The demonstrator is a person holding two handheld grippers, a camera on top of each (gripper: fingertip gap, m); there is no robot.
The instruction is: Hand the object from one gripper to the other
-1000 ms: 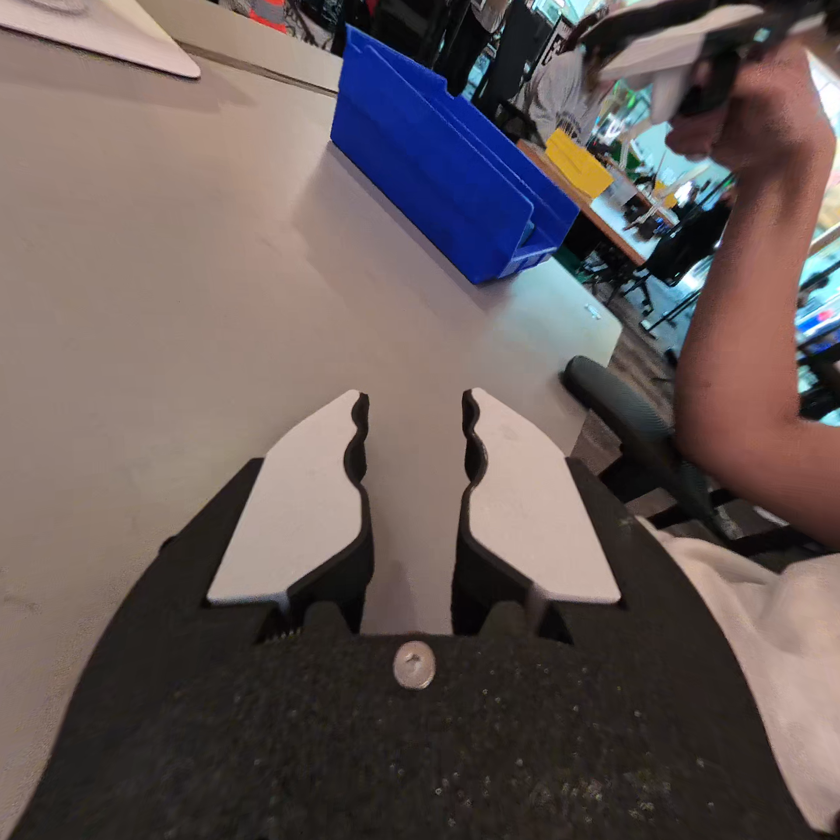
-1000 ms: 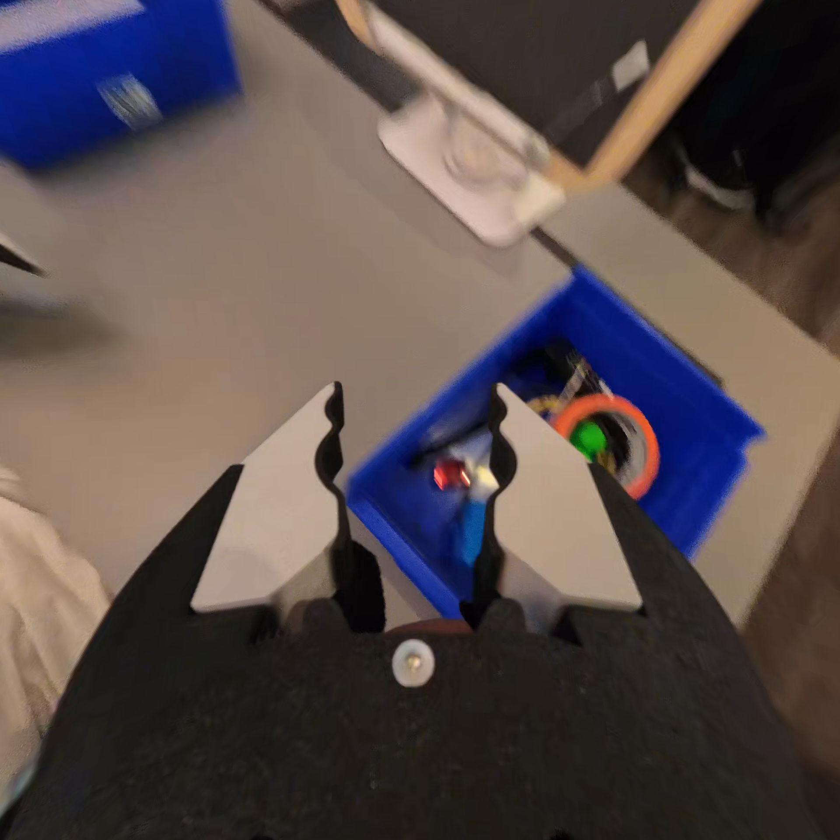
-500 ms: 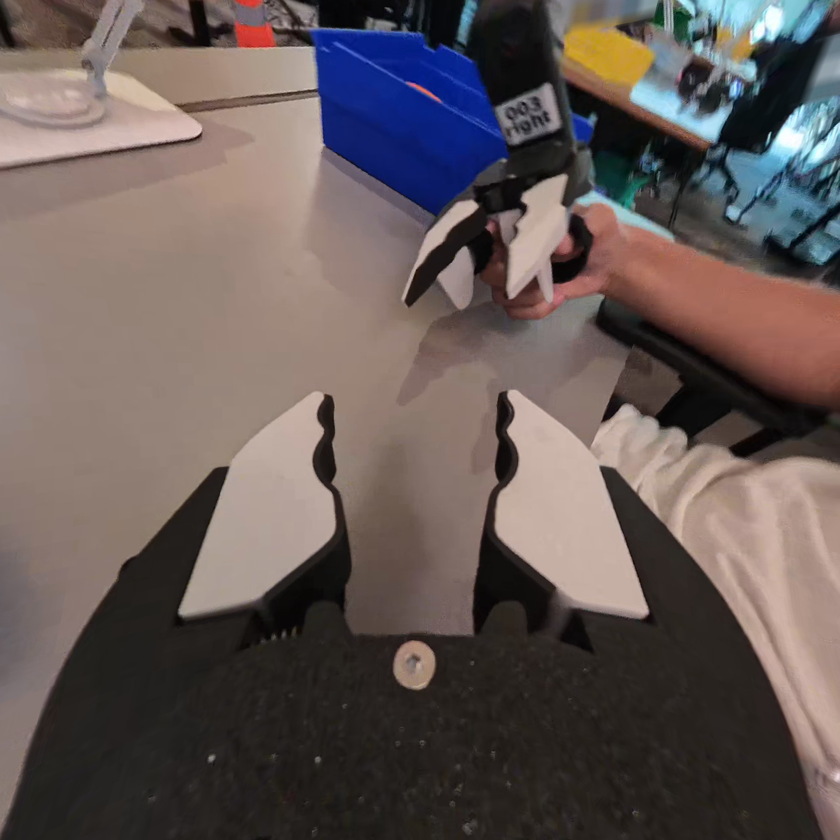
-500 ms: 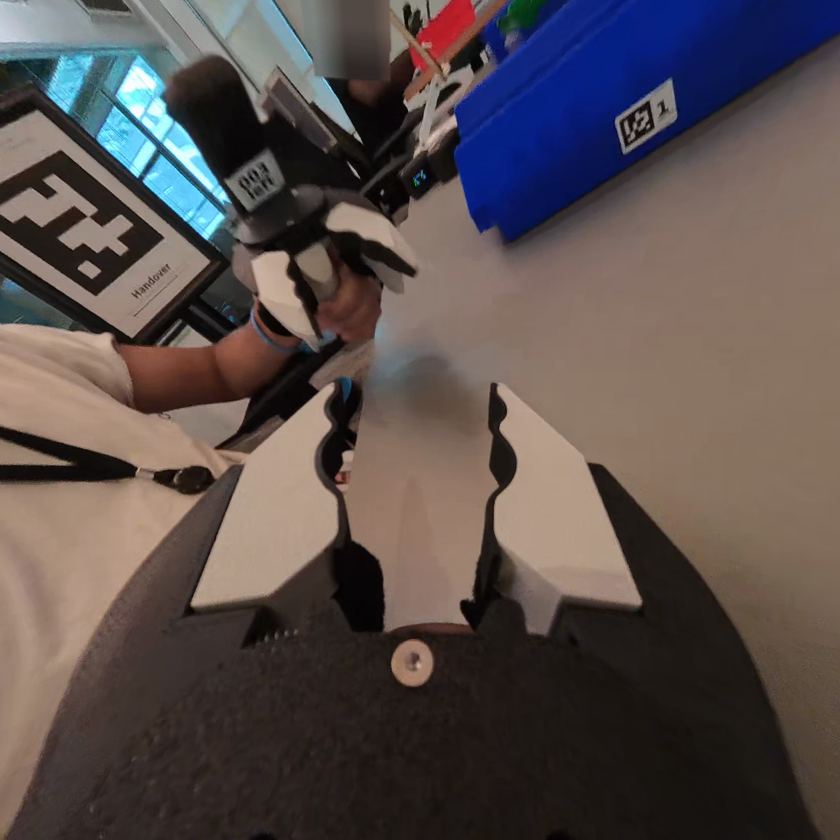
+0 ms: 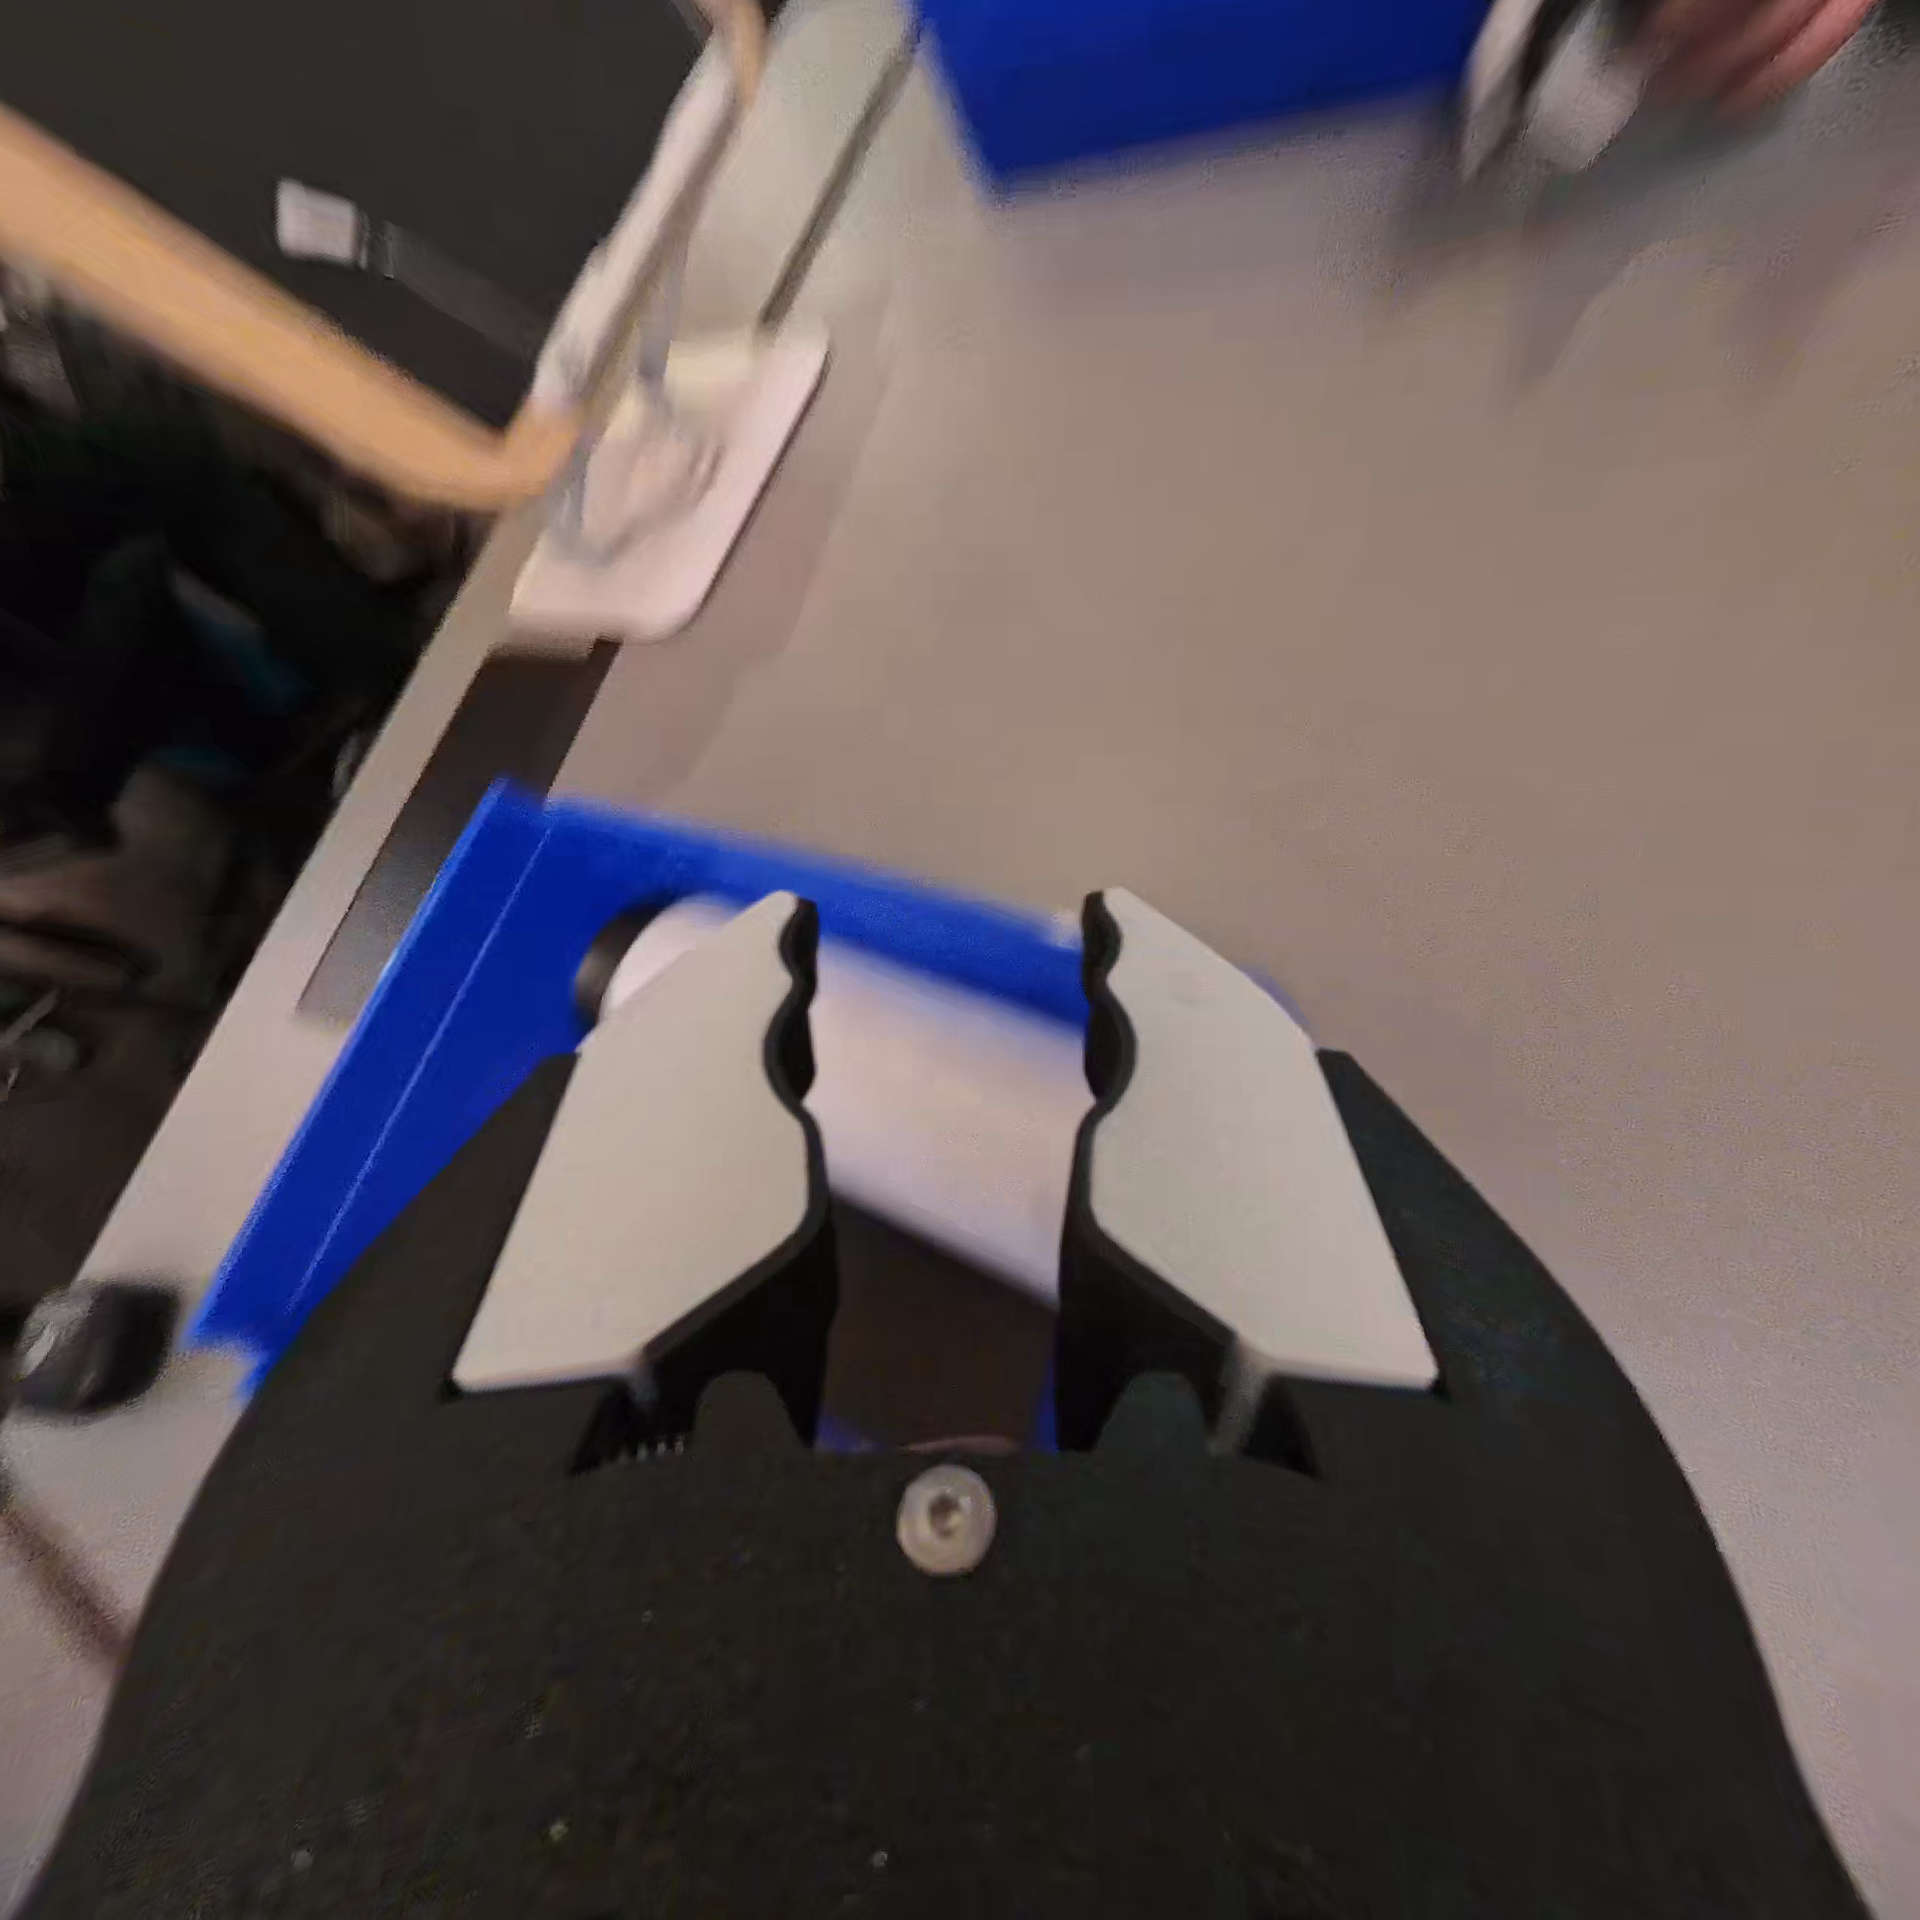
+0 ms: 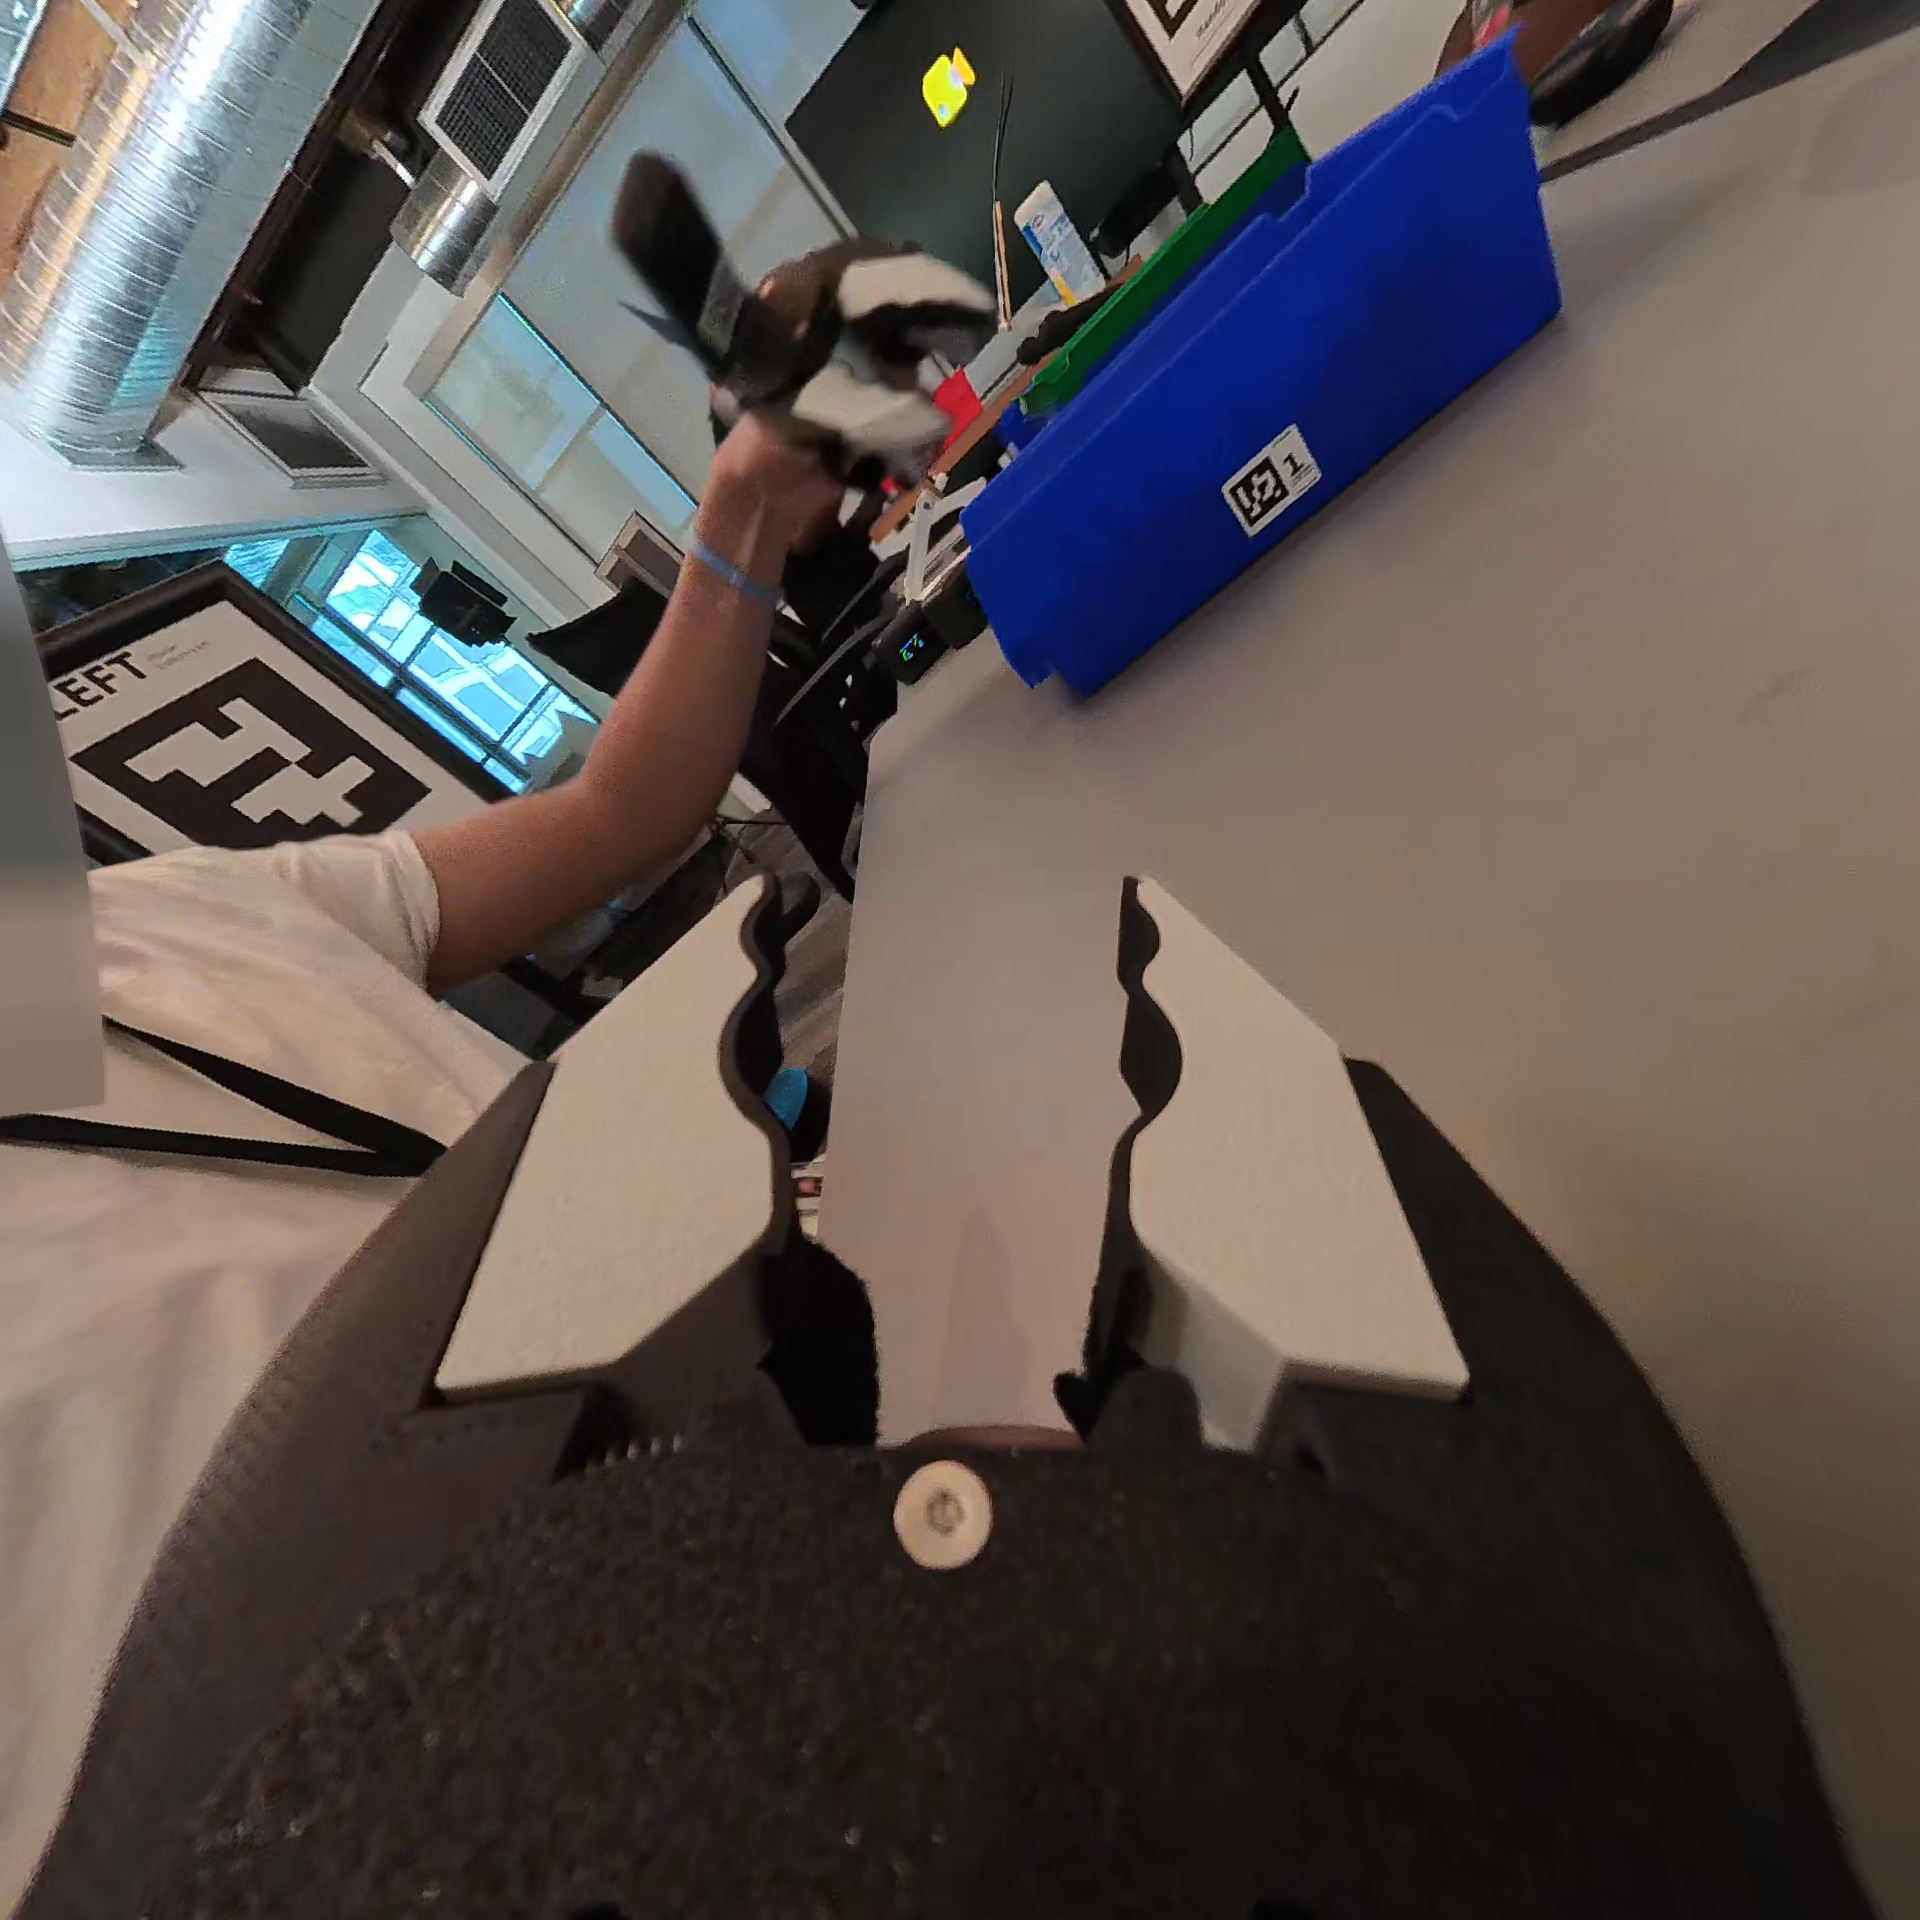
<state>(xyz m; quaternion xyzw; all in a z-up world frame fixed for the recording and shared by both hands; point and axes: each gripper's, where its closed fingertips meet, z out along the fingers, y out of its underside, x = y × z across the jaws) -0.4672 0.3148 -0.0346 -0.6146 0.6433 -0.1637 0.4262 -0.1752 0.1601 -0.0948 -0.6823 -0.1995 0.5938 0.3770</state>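
My left gripper (image 5: 948, 920) is open and empty. It looks down into a blue bin (image 5: 447, 1039) at the table's left edge. A white roll (image 5: 935, 1091) with a dark end lies in that bin, between and below my fingers; the view is blurred. My right gripper (image 6: 948, 904) is open and empty, low over the grey table (image 6: 1455, 831) near its front edge. In the right wrist view the left gripper (image 6: 883, 364) is held high in a hand, above the blue bin (image 6: 1299, 416). The right gripper shows as a blur at the top right of the left wrist view (image 5: 1548, 83).
A second blue bin (image 5: 1195, 73) stands at the far side of the table. A white stand base (image 5: 675, 488) with a thin post sits on the table's back edge. The person's white shirt (image 6: 208, 1195) and forearm (image 6: 582, 821) are left of my right gripper. My hands' fingertips stand some 35 cm from each other.
My left gripper has risen and swung left, from facing the right gripper to looking down into the blue bin. My right gripper stays low over the table, slightly turned. Both stay open.
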